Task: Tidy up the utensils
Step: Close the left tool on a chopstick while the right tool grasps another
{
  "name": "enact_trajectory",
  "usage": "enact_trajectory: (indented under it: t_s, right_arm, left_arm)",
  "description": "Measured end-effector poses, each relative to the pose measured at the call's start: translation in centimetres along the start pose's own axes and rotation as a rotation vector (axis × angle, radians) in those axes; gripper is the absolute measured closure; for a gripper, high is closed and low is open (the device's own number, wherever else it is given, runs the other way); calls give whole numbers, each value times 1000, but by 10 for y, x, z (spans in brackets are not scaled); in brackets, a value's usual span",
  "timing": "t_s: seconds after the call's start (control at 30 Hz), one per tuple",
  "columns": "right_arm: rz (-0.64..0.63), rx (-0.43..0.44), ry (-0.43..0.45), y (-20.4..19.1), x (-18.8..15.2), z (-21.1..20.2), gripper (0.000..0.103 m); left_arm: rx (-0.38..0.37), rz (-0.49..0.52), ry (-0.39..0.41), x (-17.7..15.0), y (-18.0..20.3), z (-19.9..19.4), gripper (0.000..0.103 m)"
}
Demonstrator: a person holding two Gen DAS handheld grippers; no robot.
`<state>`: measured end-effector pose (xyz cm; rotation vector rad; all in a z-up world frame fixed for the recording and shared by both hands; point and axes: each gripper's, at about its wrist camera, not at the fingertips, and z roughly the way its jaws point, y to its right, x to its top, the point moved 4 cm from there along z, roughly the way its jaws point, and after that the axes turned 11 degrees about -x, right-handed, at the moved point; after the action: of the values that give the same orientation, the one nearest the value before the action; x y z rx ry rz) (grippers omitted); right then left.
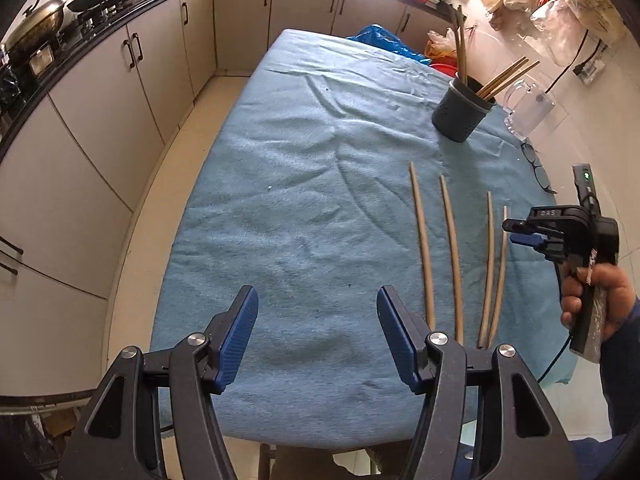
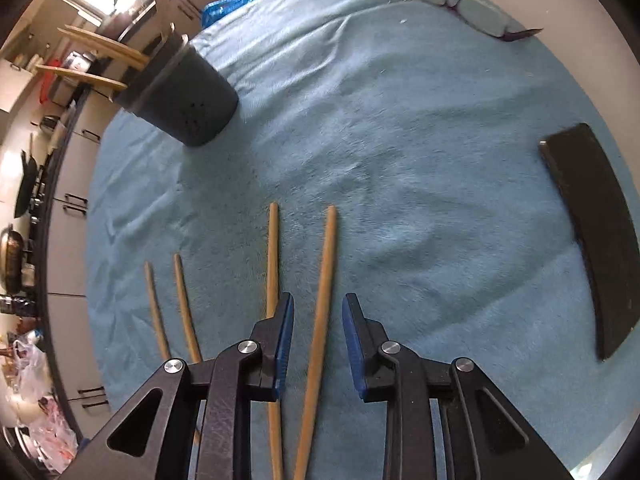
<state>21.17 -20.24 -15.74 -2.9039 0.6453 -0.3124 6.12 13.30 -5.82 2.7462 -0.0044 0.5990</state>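
Several wooden chopsticks [image 1: 423,240] lie side by side on the blue cloth [image 1: 304,184]. A dark utensil holder [image 1: 462,110] with several chopsticks in it stands behind them; it also shows in the right wrist view [image 2: 188,96]. My left gripper [image 1: 318,336] is open and empty over bare cloth, left of the chopsticks. My right gripper [image 2: 318,344] is open, its jaws on either side of the rightmost chopstick [image 2: 322,304] without closing on it. It also shows in the left wrist view [image 1: 520,232].
A clear glass mug [image 1: 528,108] and eyeglasses [image 2: 468,8] sit near the wall side of the table. A black flat device [image 2: 592,232] lies to the right. Kitchen cabinets [image 1: 100,128] and a stove with pans run along the left.
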Motion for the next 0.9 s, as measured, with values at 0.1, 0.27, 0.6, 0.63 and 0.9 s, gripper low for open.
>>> enact_trajectory:
  t_s: [0.1, 0.27, 0.6, 0.63, 0.9]
  right_arm:
    - [-34, -60, 5, -7, 0, 6, 81]
    - [-88, -101, 26, -9, -6, 7, 96]
    - [-97, 7, 258, 13, -40, -68, 96]
    - [-116, 16, 300, 14, -44, -81, 96]
    - [-155, 58, 468, 22, -48, -135, 96]
  left_arm:
    - [-2, 10, -16, 4, 1, 4, 42]
    - [-35, 47, -53, 13, 16, 21, 42]
    - [-85, 121, -143, 39, 61, 87, 45]
    - [-78, 128, -151, 42, 65, 94, 47]
    - [-47, 142, -186, 59, 84, 153, 73]
